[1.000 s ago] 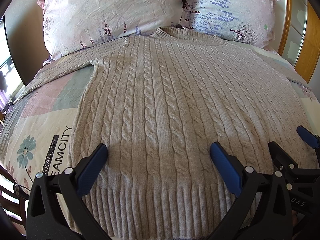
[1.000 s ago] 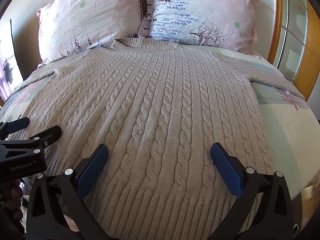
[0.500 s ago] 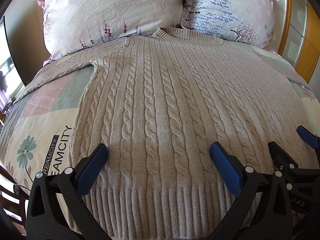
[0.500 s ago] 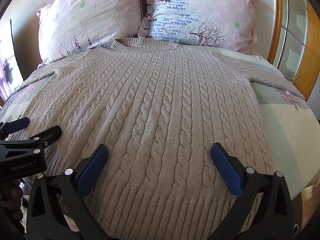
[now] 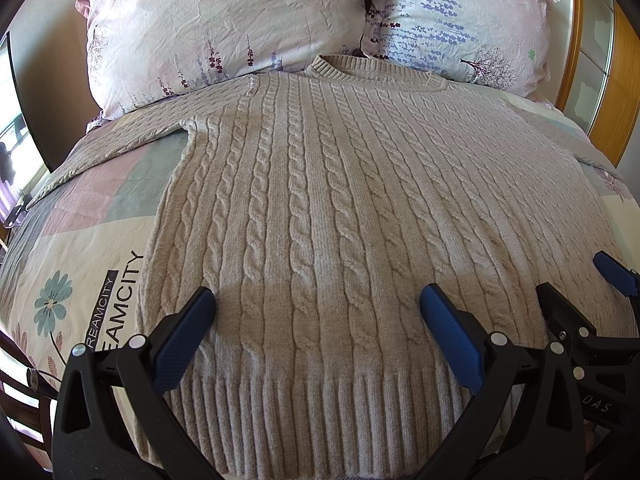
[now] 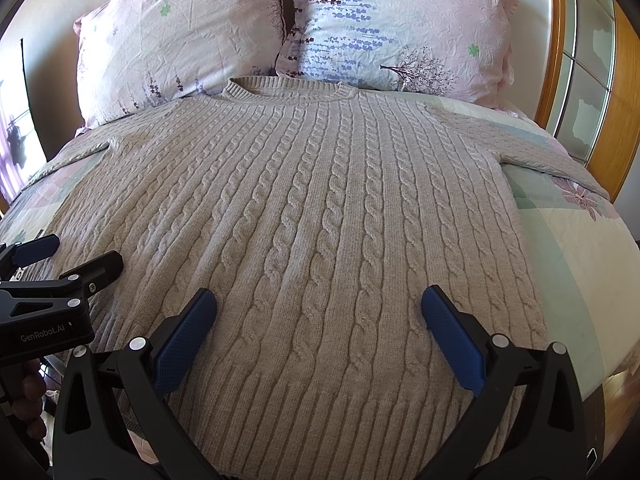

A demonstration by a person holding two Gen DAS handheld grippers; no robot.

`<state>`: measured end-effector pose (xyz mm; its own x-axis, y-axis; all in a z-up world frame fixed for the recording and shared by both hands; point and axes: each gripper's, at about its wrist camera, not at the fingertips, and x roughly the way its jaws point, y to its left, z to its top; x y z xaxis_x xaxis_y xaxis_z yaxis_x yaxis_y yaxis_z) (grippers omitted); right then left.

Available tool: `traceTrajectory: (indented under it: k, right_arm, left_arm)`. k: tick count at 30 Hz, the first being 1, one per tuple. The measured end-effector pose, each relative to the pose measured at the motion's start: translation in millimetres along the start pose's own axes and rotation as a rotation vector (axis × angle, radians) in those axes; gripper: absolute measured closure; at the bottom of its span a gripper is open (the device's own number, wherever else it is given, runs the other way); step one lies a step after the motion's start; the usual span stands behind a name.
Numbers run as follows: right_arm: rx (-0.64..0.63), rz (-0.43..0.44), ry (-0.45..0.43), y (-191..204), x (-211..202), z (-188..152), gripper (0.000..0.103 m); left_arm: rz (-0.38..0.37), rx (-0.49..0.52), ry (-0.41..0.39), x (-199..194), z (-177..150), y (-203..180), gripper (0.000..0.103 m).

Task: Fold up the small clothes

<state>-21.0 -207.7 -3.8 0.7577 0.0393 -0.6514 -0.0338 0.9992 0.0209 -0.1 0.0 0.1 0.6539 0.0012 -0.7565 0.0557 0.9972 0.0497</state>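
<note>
A beige cable-knit sweater (image 5: 320,200) lies flat and face up on the bed, collar toward the pillows, sleeves spread to both sides; it also fills the right wrist view (image 6: 320,220). My left gripper (image 5: 316,312) is open and empty, hovering over the ribbed hem on the sweater's left half. My right gripper (image 6: 318,312) is open and empty over the hem's right half. The right gripper shows at the right edge of the left wrist view (image 5: 576,284), and the left gripper shows at the left edge of the right wrist view (image 6: 72,254).
Two floral pillows (image 5: 224,24) (image 6: 400,24) stand at the head of the bed. A patchwork quilt (image 5: 80,264) covers the bed. A wooden frame with glass panels (image 6: 580,60) runs along the right. The bed's edge drops off at the lower right (image 6: 616,392).
</note>
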Motion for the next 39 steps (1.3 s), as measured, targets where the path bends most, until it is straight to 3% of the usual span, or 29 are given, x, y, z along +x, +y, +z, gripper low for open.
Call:
traceTrajectory:
  k: [4,8,10,13,17,19,20,22,24,25,27,31,33,37,39]
  right_arm:
    - [-0.011,0.016,0.019,-3.4,-3.6,2.3,0.001]
    - [-0.040,0.108,0.104,-14.5,2.7,17.9,0.001]
    - [0.022,0.162,0.113,-35.7,0.6,30.8,0.001]
    - [0.235,0.094,0.078,-118.1,0.1,73.9,0.001]
    - [0.631,-0.119,0.060,-271.9,14.5,119.1,0.002]
    - [0.835,-0.191,0.095,-345.9,28.4,124.1,0.018]
    - [0.899,-0.204,0.097,-369.4,33.3,123.7,0.025]
    - [1.042,-0.257,0.097,-418.9,43.1,118.9,0.028]
    - [1.125,-0.282,0.100,-446.2,50.3,113.3,0.041]
    - [1.160,-0.287,0.101,-457.5,54.1,111.2,0.042]
    - [1.208,-0.292,0.119,-475.1,64.8,107.2,0.053]
    - [1.238,-0.297,0.113,-483.5,71.1,109.2,0.063]
    - [1.219,-0.291,0.106,-481.6,70.9,107.8,0.088]
    - [1.141,-0.319,0.082,-481.8,74.3,110.9,0.095]
    - [1.047,-0.341,0.001,-464.8,60.5,132.5,0.096]
  left_arm:
    - [-0.002,0.004,0.011,0.6,1.6,0.0,0.002]
    - [-0.030,0.035,0.076,6.5,16.7,3.0,0.002]
    - [-0.047,0.049,0.109,7.7,18.0,2.8,0.002]
    - [-0.055,0.037,0.133,6.2,25.3,7.0,0.002]
    - [-0.044,-0.003,0.103,4.3,48.4,16.6,0.002]
    - [-0.086,-0.059,0.093,6.0,62.5,24.7,0.002]
    - [-0.117,-0.094,0.084,7.0,69.9,30.2,0.002]
    - [-0.164,-0.155,0.060,9.4,82.4,40.1,0.002]
    - [-0.189,-0.211,0.037,10.7,90.9,49.4,0.002]
    - [-0.180,-0.232,0.031,12.0,94.2,52.9,0.002]
    - [-0.148,-0.261,0.034,16.2,100.6,60.9,0.002]
    - [-0.076,-0.279,0.054,23.8,107.0,74.6,0.002]
    - [-0.042,-0.274,0.054,25.6,110.4,81.7,0.002]
    - [0.014,-0.355,0.070,29.3,118.6,111.8,0.002]
    - [0.019,-0.450,0.083,31.0,122.3,137.5,0.002]
